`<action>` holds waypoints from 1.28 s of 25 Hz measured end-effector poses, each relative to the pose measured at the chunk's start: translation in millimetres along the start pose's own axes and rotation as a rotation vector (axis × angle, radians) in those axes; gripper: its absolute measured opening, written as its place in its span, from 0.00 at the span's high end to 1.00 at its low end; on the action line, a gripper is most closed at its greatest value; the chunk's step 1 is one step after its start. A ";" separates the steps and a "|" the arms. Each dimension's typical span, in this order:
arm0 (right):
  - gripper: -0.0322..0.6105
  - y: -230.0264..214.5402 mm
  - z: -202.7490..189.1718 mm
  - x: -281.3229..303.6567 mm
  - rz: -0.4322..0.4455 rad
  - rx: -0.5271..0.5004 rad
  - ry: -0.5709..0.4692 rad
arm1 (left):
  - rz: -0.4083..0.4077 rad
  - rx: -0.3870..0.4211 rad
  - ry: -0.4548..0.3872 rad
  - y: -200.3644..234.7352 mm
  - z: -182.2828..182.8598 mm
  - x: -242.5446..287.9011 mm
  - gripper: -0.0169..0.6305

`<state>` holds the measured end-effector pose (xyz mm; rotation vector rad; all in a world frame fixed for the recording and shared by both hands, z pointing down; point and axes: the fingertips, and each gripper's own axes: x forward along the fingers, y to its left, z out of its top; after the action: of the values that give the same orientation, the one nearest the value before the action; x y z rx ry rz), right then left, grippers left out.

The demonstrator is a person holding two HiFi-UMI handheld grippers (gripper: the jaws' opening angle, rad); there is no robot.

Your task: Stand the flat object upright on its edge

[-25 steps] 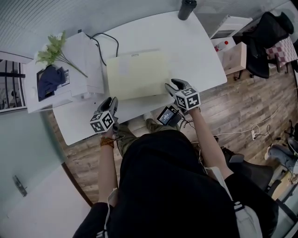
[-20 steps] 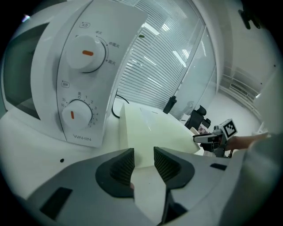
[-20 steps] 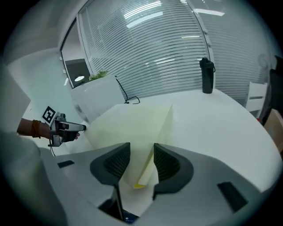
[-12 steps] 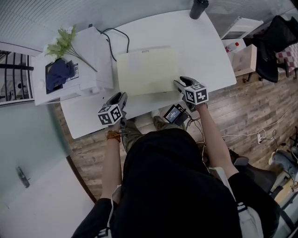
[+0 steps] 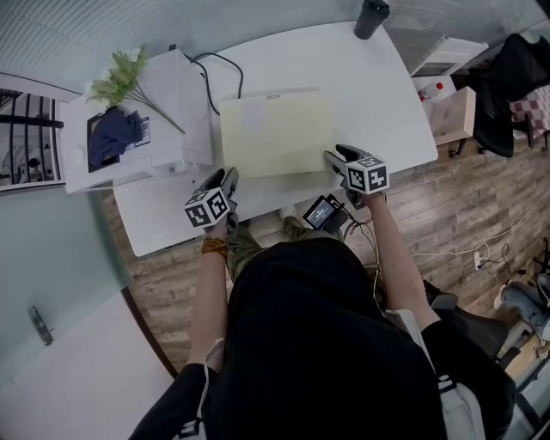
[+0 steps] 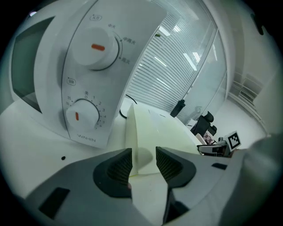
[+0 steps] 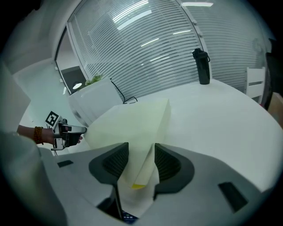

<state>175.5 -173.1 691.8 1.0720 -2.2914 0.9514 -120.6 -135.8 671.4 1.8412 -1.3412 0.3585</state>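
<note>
Left tongs (image 6: 142,164) lately wider, board (image 6: 163,132) between.

A pale yellow board (image 5: 277,133) lay on the white table (image 5: 369,94). A white oven (image 5: 137,142) stood left of it, a black bottle (image 5: 371,17) far back.

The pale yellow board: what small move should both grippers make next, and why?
Probably close both jaws on it. The pale yellow board lies flat on the table; the left gripper and right gripper each have a near corner between jaws that have just been opening, not gripping.
</note>
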 end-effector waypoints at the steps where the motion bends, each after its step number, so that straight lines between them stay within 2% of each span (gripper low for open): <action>1: 0.69 -0.3 0.5 -0.5 -0.001 0.004 -0.002 | -0.011 -0.012 0.019 -0.4 -2.1 5.5 0.71; 5: 0.72 -11.2 6.8 -4.6 -0.066 0.006 -0.038 | -0.074 -0.049 0.089 -9.4 -13.7 16.5 0.77; 10: 0.74 -11.0 9.5 -10.6 -0.047 0.035 -0.021 | -0.037 -0.104 0.090 -12.1 -19.2 16.5 0.80; 16: 0.81 -12.1 14.3 -19.8 -0.075 0.013 -0.010 | -0.062 -0.126 0.154 -14.5 -21.7 19.7 0.81; 23: 0.83 -13.8 12.7 -32.3 -0.070 -0.029 0.045 | -0.107 -0.119 0.229 -22.7 -26.9 22.1 0.81; 32: 0.84 -13.4 24.7 -53.3 -0.089 -0.057 0.020 | -0.147 -0.124 0.260 -35.9 -35.7 24.0 0.81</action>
<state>216.0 -171.3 647.2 1.1254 -2.2219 0.8531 -71.1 -121.4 693.4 1.7125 -1.0233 0.4121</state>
